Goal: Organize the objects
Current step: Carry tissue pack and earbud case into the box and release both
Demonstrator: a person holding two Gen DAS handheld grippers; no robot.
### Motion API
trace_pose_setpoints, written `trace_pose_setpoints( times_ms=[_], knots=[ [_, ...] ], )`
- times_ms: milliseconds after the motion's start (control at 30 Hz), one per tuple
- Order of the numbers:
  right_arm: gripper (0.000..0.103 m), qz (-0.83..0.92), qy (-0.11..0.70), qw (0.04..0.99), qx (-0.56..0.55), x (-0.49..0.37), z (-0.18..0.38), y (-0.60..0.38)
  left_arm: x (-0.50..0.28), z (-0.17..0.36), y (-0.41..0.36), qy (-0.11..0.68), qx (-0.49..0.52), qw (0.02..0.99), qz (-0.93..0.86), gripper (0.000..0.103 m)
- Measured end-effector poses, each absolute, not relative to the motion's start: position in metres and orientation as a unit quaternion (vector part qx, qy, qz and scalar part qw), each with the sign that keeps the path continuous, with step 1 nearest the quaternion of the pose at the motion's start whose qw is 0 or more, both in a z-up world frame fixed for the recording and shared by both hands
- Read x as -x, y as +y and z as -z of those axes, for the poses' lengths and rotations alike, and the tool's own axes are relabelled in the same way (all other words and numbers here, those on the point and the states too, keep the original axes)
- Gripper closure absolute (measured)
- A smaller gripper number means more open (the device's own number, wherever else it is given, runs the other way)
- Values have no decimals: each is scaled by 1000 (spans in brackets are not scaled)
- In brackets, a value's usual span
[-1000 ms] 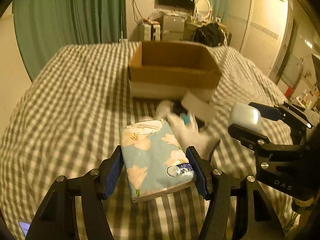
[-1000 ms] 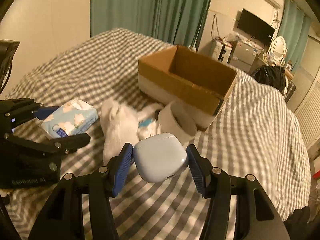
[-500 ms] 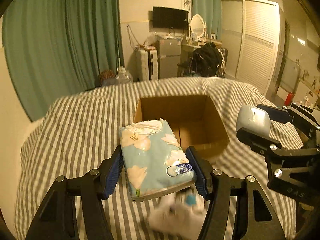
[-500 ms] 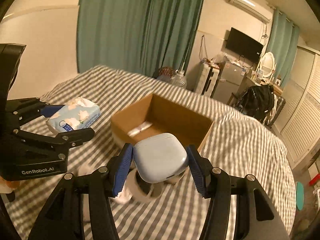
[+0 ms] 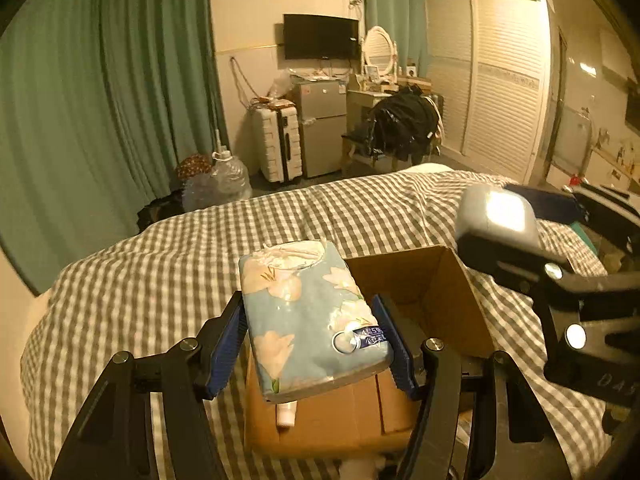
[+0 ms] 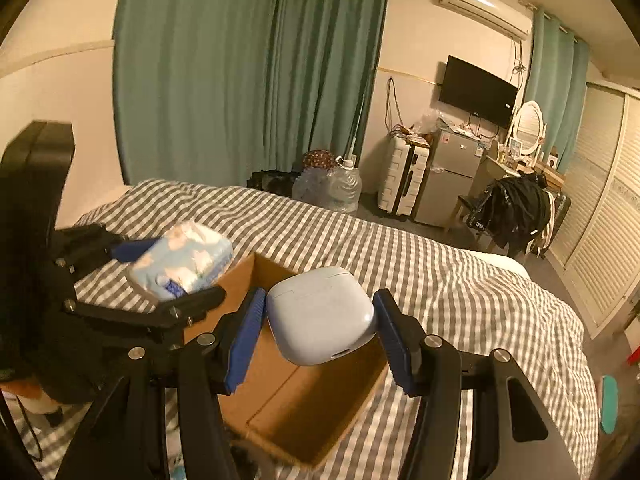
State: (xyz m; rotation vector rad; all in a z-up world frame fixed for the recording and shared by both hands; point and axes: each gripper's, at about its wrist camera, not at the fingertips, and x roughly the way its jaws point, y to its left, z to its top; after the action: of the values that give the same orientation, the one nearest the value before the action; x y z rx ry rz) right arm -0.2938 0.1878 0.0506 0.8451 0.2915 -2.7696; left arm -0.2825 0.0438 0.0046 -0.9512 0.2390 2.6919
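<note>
Left gripper (image 5: 316, 344): closed on one tissue pack (image 5: 310, 316), blue floral wrap, held across its width by both blue pads, centre of the left-wrist frame, above the near wall of the cardboard box (image 5: 420, 292). Judged light and soft; the film wrap looks slick and the body will compress, so a mid-body hold across the short sides, as now, suits it. Torn opening at the far end: avoid gripping there.

Right gripper (image 6: 320, 332): closed on one earbud case (image 6: 320, 314), pale blue, rounded, lower centre of the right-wrist frame, over the open box (image 6: 304, 404). Judged light, rigid and smooth; rounded flanks could let it squirt from the pads, so a hold on the flattest sides is best.

Count: one tissue pack, one earbud case, one cardboard box, two grippers. A small white tube-like item (image 5: 286, 414) shows beneath the pack in the left-wrist view; identity unclear. Box rests on the checked bedspread (image 5: 160, 280)
</note>
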Motion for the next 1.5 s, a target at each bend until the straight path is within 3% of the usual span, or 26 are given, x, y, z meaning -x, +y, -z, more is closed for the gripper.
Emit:
trace_pose_setpoints(
  times_ms=[300, 600, 733, 767, 867, 1367, 1500],
  knots=[
    [47, 933, 72, 117, -332, 358, 2, 198, 324, 51, 50, 88, 386, 176, -901, 39],
    [47, 917, 68, 105, -378, 370, 49, 205, 327, 82, 54, 93, 421, 189, -882, 38],
    [47, 919, 54, 96, -379, 371, 57, 217, 326, 92, 56, 84, 435, 206, -872, 33],
    [46, 919, 43, 97, -379, 371, 58, 220, 325, 91, 56, 80, 433, 205, -874, 27],
    [22, 926, 17, 107, -363, 367, 52, 221, 315, 83, 53, 77, 410, 198, -887, 15],
    [21, 945, -20, 91, -312, 279, -4, 240, 230, 16, -4, 36, 365, 82, -927, 4],
    [13, 957, -6, 92, -275, 239, -41, 238, 196, -5, -11, 18, 355, 61, -933, 3]
  ],
)
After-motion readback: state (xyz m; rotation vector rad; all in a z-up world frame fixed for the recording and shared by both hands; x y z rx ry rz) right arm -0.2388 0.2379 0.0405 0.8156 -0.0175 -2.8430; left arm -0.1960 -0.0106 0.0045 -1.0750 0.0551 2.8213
